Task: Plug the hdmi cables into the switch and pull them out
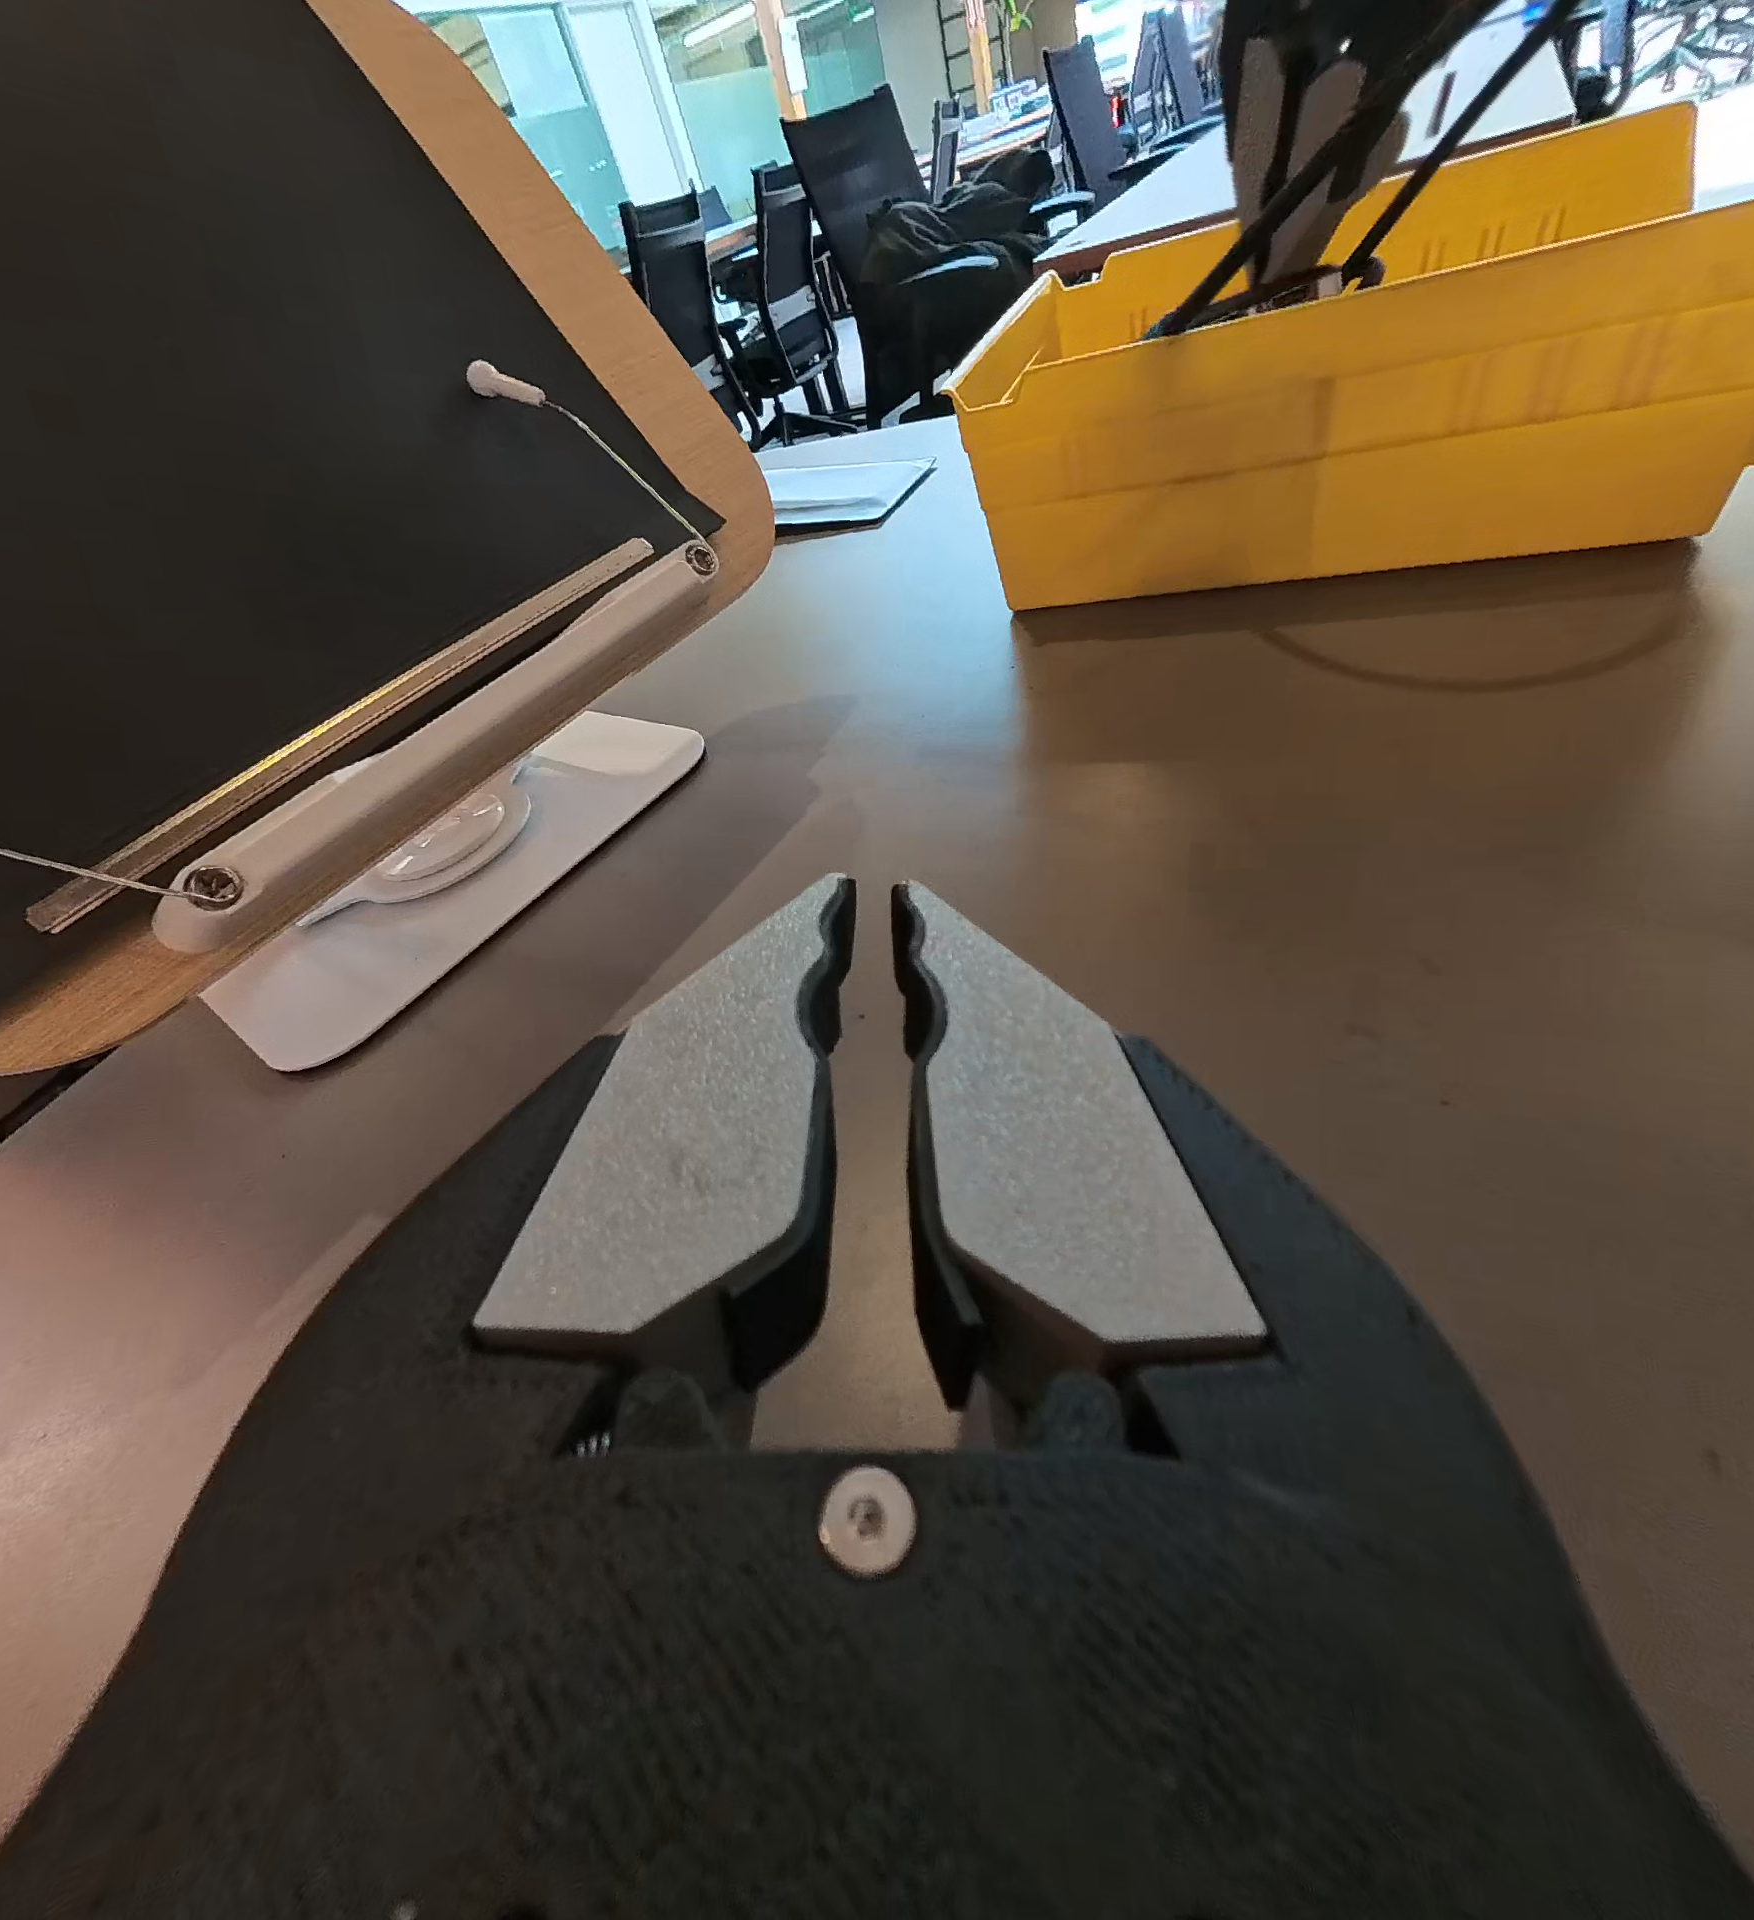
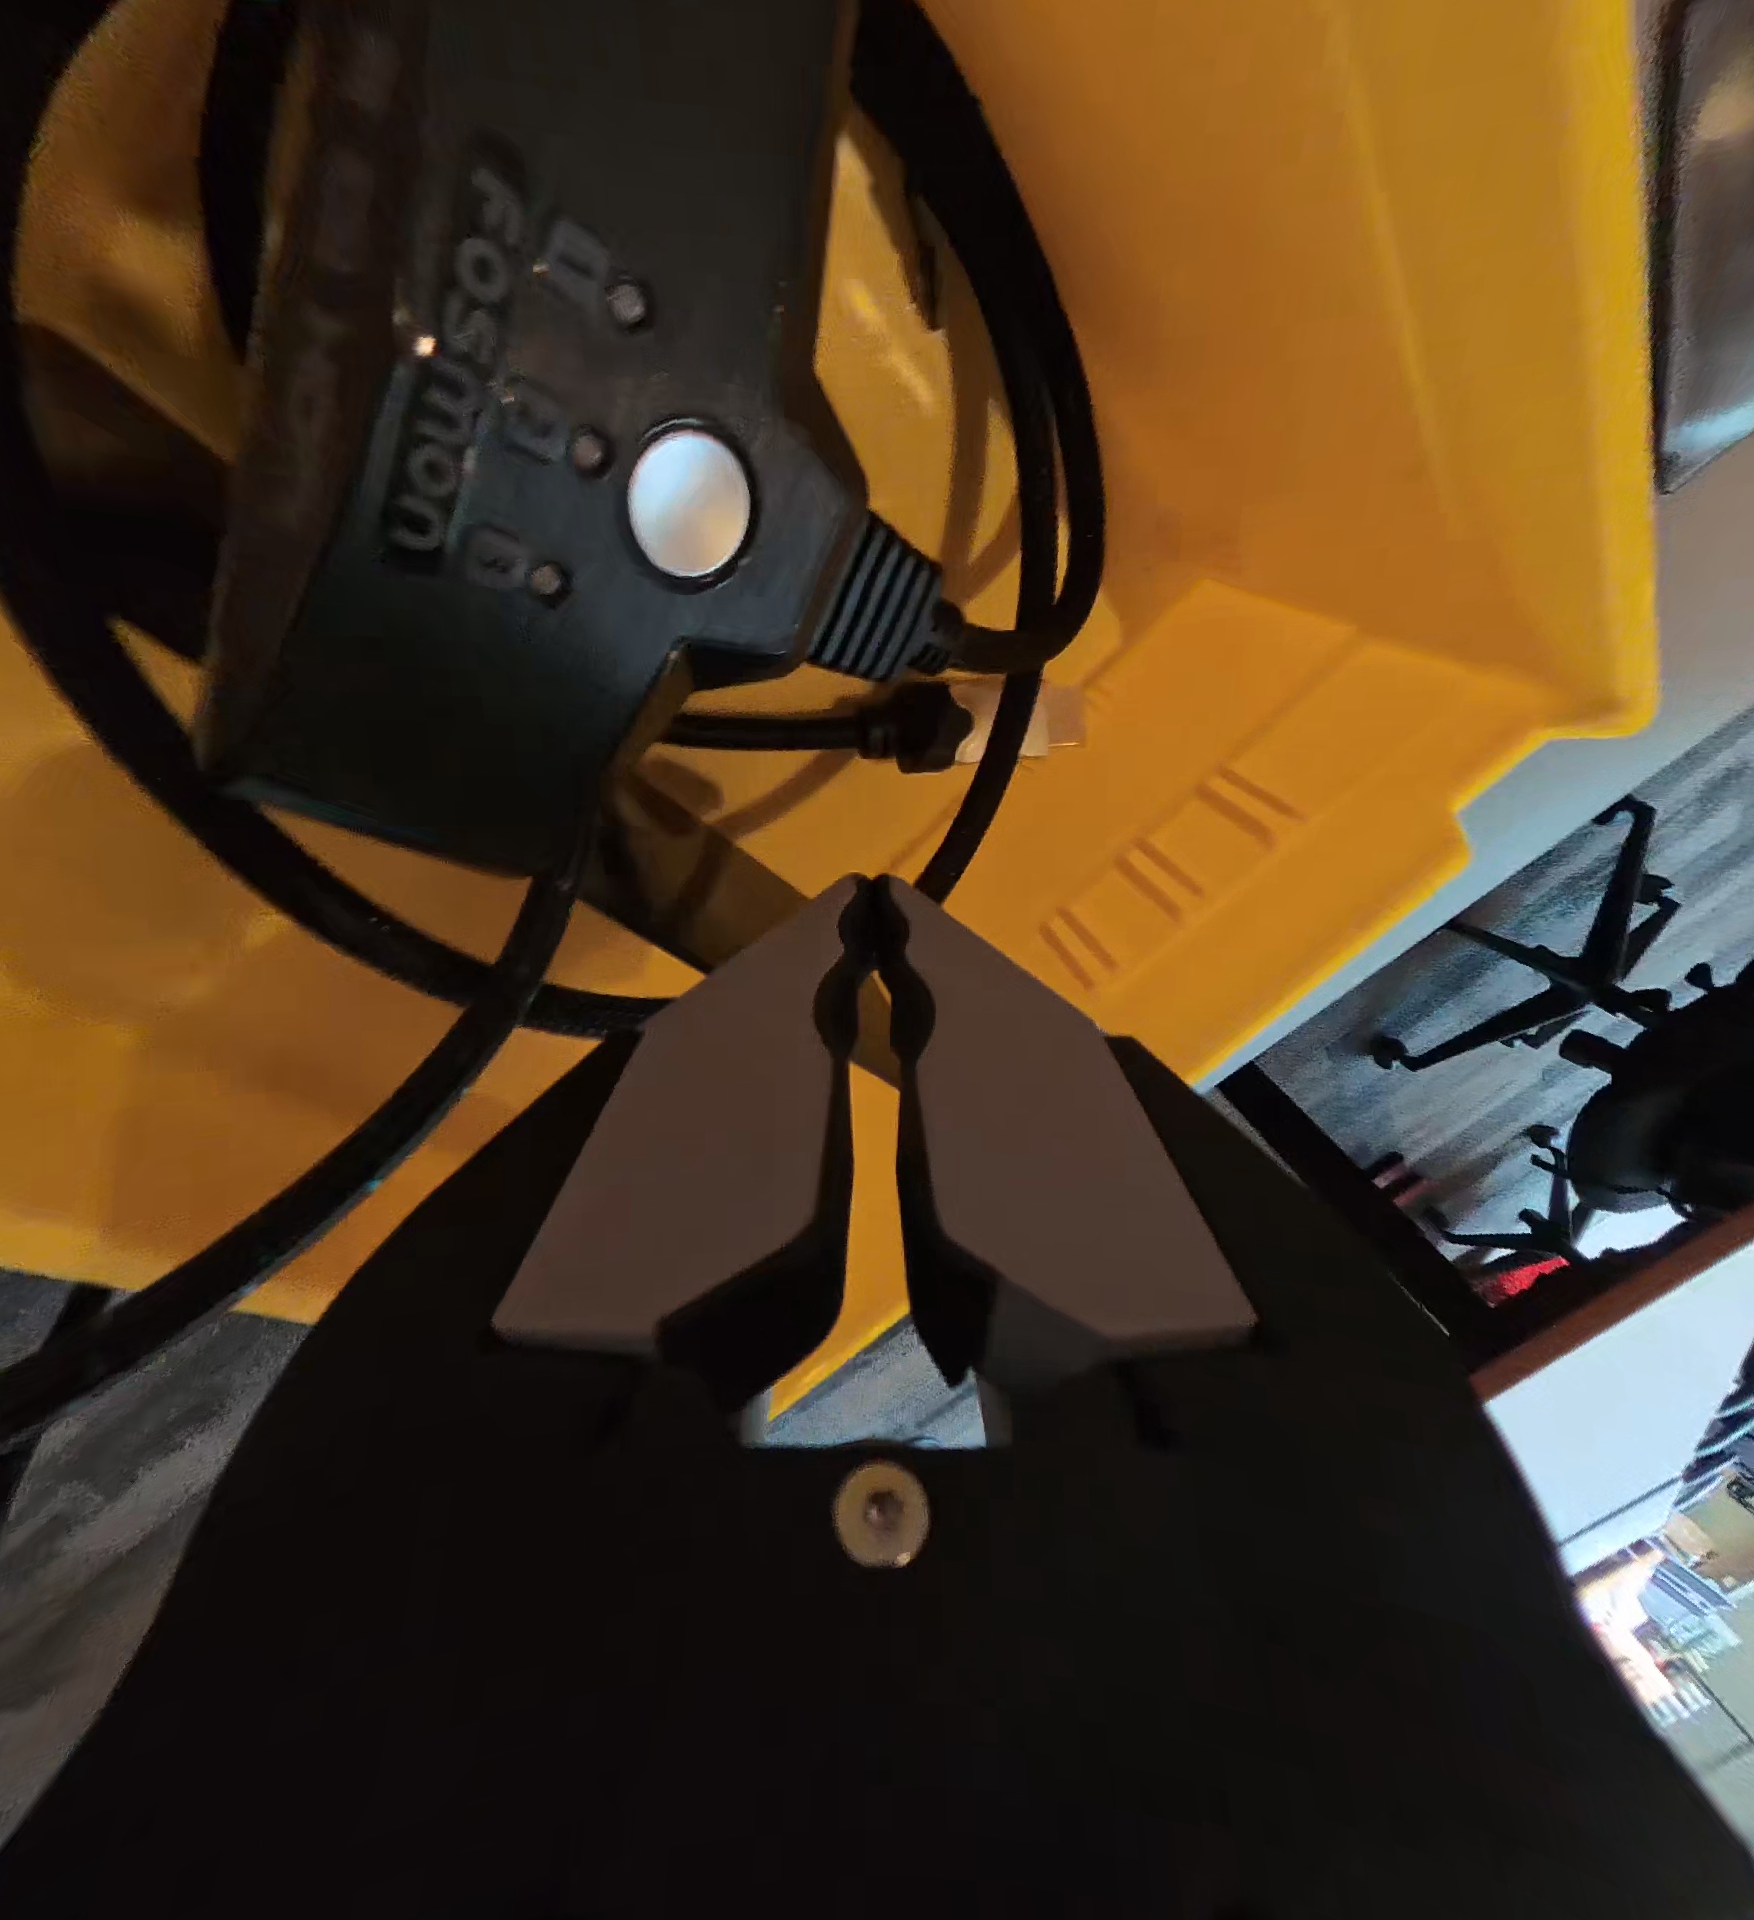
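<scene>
My right gripper hangs over the yellow bin with its tips pressed together; I see nothing between them. A black cable runs past just beside its right tip. The black HDMI switch with a silver button lies in the bin among looped black cables. One cable joins the switch at a ribbed strain relief. A loose HDMI plug lies beside it. My left gripper is low over the brown table, well short of the bin. Its fingers are drawn together to a thin slit and hold nothing.
A wooden book stand on a white base stands at the left. A white sheet of paper lies behind it. The right gripper and black cables rise above the bin. Office chairs stand beyond the table. One gripper's finger ends stand about 45 cm off the other's. The right tips stand about 5 cm off the ribbed strain relief. The loose HDMI plug is about 6 cm from my right fingertips and 45 cm from my left.
</scene>
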Demonstrator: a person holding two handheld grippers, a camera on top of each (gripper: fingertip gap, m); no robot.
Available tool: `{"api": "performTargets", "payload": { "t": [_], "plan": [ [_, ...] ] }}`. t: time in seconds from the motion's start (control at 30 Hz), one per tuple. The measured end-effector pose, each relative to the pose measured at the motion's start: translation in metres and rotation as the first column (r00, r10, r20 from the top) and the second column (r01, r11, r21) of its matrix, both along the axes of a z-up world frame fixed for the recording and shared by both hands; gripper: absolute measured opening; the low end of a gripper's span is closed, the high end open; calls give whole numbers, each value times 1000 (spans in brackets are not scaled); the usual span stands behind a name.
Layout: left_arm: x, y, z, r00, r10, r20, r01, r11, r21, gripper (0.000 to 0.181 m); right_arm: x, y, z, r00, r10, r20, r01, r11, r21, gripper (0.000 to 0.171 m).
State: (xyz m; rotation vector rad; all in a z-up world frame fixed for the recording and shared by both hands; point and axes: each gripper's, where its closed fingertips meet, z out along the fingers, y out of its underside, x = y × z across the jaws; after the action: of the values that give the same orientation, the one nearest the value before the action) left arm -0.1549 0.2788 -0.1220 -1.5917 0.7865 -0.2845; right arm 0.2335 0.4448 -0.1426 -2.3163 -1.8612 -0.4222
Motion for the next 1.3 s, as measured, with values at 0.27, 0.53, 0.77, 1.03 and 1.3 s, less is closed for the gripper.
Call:
{"api": "performTargets", "payload": {
  "t": [0.27,0.53,0.77,1.03,1.3],
  "plan": [
    [4,0,-1,1000,-18,-3,18,1000,-10,4,0,-27,63,941,-26,-338,48,997,57,16],
    [3,0,-1,1000,-12,2,12,1000,-8,4,-53,-133,118,751,232,-618,-220,971,97,43],
    [-2,0,3,999,11,33,-11,1000,-7,4,-47,-113,73,892,299,-338,-273,954,126,5],
    [-3,0,2,999,7,41,-7,1000,-19,4,-5,-40,24,988,130,-77,-126,990,62,0],
    [-5,0,2,999,5,48,-4,1000,-30,4,-8,-46,56,941,50,-335,-32,998,58,21]
  ]
}}
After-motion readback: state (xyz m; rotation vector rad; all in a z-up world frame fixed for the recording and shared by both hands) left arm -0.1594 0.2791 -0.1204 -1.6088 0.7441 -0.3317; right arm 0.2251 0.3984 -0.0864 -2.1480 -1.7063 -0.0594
